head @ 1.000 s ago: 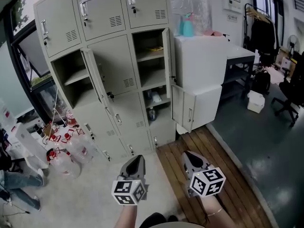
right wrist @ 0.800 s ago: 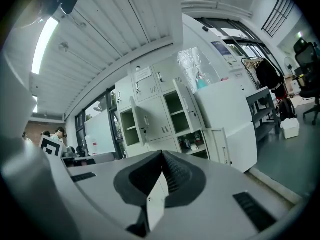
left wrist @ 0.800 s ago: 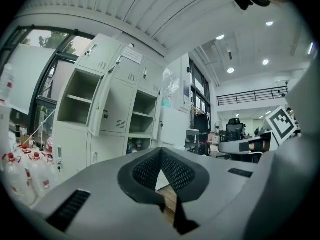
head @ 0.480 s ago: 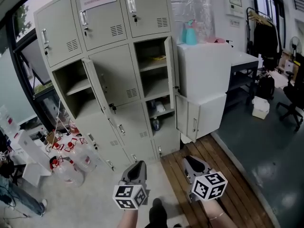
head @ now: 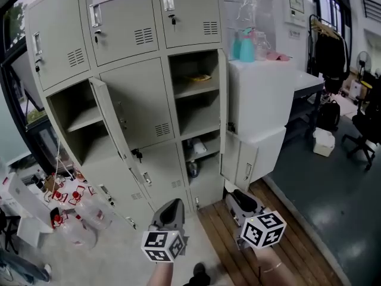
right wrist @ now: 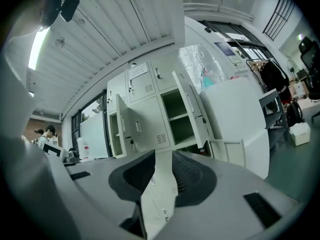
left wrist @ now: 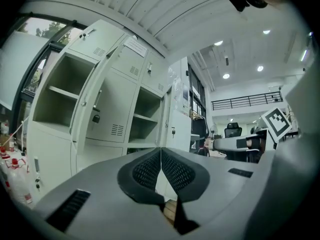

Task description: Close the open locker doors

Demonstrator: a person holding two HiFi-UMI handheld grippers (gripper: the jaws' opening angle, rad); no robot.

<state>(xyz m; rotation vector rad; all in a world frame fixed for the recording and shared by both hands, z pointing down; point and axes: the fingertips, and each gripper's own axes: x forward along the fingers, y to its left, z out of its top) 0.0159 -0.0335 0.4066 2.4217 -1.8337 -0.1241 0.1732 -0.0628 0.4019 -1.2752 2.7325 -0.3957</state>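
Note:
A bank of grey lockers (head: pixel 137 34) stands ahead. The left middle locker's door (head: pixel 110 127) swings out toward me, showing a shelf inside. Edge-on, the right middle door (head: pixel 224 91) also stands open, and below it the lower right door (head: pixel 243 159) hangs ajar. My left gripper (head: pixel 172 205) is held low, short of the lockers, its pads (left wrist: pixel 150 166) pressed together and empty. My right gripper (head: pixel 236 196) is beside it, its jaws opening with nothing between them (right wrist: pixel 162 156). Through the gap I see the open doors (right wrist: pixel 190 106).
A white cabinet (head: pixel 262 94) with a teal bottle (head: pixel 247 46) on top stands right of the lockers. Several clear water jugs (head: pixel 77 219) sit on the floor at left. A wooden floor strip (head: pixel 286 243) runs under me. A desk and office chair (head: pixel 369 124) are far right.
The lockers have come nearer and fill more of the head view. Both grippers stay low in front of me, pointed at the lockers.

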